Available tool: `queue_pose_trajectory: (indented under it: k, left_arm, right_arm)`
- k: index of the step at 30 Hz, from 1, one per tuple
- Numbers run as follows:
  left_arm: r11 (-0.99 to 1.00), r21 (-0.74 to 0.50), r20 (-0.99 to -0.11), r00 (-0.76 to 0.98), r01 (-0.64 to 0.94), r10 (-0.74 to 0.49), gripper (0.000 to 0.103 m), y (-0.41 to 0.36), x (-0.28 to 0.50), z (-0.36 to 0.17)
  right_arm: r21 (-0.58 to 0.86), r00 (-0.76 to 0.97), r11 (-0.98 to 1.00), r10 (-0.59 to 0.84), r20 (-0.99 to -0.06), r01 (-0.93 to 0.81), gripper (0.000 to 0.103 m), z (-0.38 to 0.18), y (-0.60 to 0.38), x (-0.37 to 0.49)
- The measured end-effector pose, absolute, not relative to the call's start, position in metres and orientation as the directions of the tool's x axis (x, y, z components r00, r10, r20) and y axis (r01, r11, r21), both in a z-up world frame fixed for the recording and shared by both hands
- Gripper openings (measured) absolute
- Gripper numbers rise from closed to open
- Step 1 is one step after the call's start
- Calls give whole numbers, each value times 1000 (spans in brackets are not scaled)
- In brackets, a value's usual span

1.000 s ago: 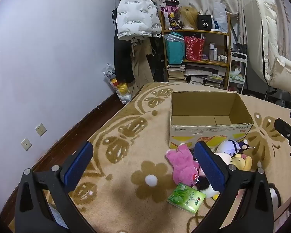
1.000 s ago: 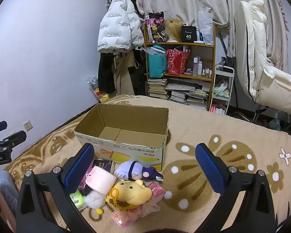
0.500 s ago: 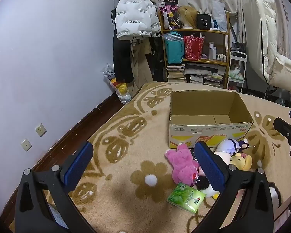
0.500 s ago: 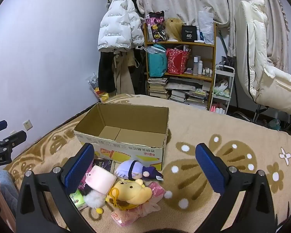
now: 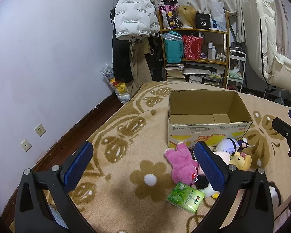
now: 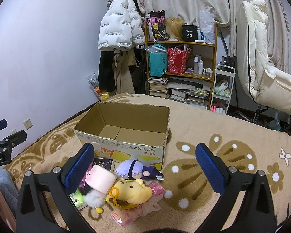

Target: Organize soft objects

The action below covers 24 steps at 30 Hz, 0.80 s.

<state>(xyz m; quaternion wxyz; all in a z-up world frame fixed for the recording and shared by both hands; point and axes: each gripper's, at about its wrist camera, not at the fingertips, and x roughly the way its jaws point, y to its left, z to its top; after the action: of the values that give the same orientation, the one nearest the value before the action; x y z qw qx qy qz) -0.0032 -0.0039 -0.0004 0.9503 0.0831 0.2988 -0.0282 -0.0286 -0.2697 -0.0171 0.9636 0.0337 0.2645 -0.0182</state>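
An open, empty cardboard box [image 5: 207, 124] [image 6: 126, 136] stands on the beige flowered blanket. In front of it lies a pile of soft toys: a pink plush [image 5: 182, 165], a purple-haired doll [image 6: 135, 169] [image 5: 229, 145], a yellow bear plush [image 6: 132, 192] [image 5: 240, 160], a pale pink cube plush [image 6: 100, 177], and a green tissue pack [image 5: 186, 197]. My left gripper [image 5: 143, 167] is open and empty, above the blanket left of the pile. My right gripper [image 6: 145, 167] is open and empty, above the pile.
A wooden shelf [image 6: 184, 68] with books and bags, hanging jackets [image 6: 120, 31] and a white chair [image 6: 261, 73] stand beyond the bed. The wall [image 5: 38, 77] runs along the left edge. A pink plastic packet [image 6: 126, 213] lies under the yellow bear.
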Motion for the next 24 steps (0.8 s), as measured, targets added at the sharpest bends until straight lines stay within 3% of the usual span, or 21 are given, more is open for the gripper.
queue_pose_trajectory:
  k: [24]
  left_arm:
    - [984, 142, -576, 817, 105, -4, 103, -6, -4, -4]
  right_arm:
    - [53, 857, 997, -18, -514, 52, 103, -18, -269, -28]
